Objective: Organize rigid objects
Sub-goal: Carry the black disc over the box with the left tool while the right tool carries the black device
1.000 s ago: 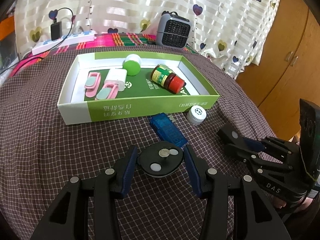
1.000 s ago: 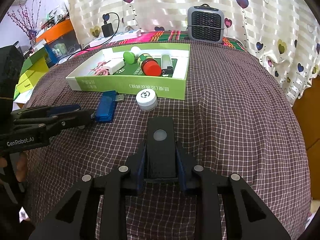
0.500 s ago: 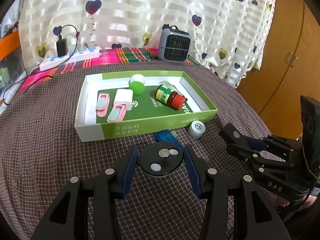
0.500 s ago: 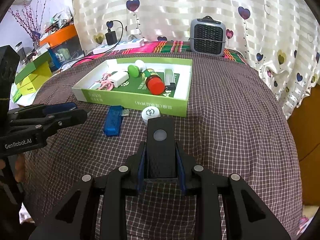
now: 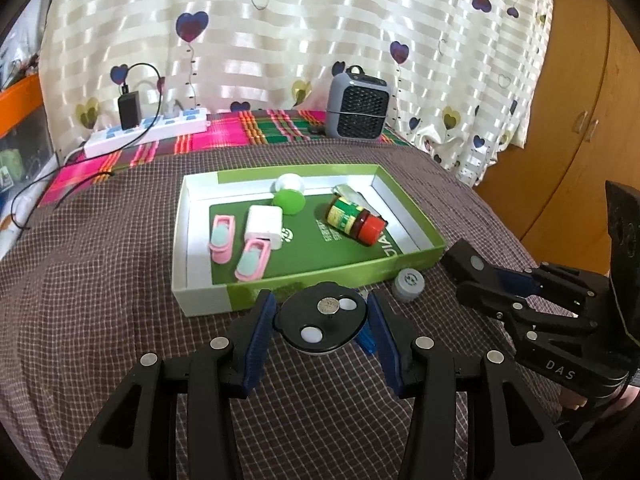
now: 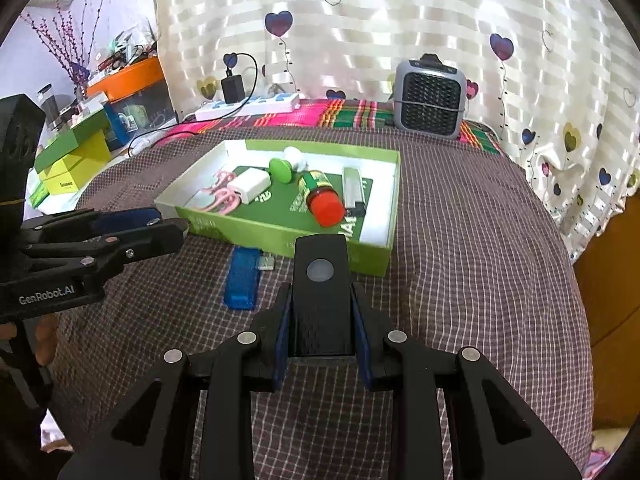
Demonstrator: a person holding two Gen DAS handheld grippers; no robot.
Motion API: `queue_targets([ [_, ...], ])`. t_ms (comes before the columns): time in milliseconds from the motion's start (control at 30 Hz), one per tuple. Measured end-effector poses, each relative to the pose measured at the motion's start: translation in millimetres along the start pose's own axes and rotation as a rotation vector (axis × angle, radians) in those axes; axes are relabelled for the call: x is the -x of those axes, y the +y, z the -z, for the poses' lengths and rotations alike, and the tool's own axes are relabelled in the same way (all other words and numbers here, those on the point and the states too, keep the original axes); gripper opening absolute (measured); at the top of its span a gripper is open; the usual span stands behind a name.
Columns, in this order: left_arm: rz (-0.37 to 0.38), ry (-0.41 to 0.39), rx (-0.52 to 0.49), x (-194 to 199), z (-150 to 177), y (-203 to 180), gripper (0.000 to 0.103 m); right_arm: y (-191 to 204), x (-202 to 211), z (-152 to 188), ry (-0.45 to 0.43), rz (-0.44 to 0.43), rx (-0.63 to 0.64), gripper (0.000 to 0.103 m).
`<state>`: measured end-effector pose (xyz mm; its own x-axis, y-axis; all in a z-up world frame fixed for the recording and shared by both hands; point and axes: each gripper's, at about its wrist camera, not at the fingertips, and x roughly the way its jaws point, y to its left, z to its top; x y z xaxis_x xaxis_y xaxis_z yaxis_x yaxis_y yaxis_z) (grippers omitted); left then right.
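Now left gripper [image 5: 322, 322] squeezes round black disc [image 5: 322, 320], 3 dots on top; right gripper [image 6: 322, 320] squeezes black block [image 6: 321, 280], long side pointing far, toward green box [image 6: 382, 256].

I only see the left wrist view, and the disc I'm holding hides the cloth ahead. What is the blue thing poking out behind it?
Observer: A blue USB stick, lying flat on the checked cloth just in front of the green box, with its metal plug toward the box.
Operator: What is the right gripper carrying?
Observer: The right gripper is shut on a black rectangular block with a round grey dot on top.
Operator: And the silver thing behind the bottle?
Observer: A silver lighter, lying between the red-capped bottle and the box's right wall.
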<state>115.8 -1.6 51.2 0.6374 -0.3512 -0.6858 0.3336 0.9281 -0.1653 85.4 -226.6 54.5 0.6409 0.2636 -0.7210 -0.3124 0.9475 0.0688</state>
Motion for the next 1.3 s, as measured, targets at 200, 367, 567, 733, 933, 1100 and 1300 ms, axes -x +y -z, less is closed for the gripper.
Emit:
queue_targets([
  [200,-0.003,0.001,0.011,-6,-10,10,0.047,5,-8,-12,0.006,-0.017,0.012,0.028],
  [367,-0.013,-0.006,0.011,-10,-18,16,0.047,10,-15,-22,0.007,-0.031,0.027,0.028],
  [567,-0.025,-0.006,0.019,-18,-29,26,0.047,13,-28,-35,0.016,-0.051,0.031,0.028],
  [733,-0.031,-0.005,0.031,-27,-38,37,0.047,15,-40,-44,0.027,-0.054,0.037,0.028],
  [933,-0.032,-0.001,0.04,-37,-48,47,0.047,17,-57,-55,0.046,-0.077,0.037,0.028],
  [1100,-0.037,0.001,0.046,-44,-56,55,0.047,19,-72,-60,0.071,-0.081,0.047,0.028],
  [1300,-0.034,0.014,0.055,-58,-64,62,0.047,20,-84,-63,0.089,-0.09,0.053,0.028],
])
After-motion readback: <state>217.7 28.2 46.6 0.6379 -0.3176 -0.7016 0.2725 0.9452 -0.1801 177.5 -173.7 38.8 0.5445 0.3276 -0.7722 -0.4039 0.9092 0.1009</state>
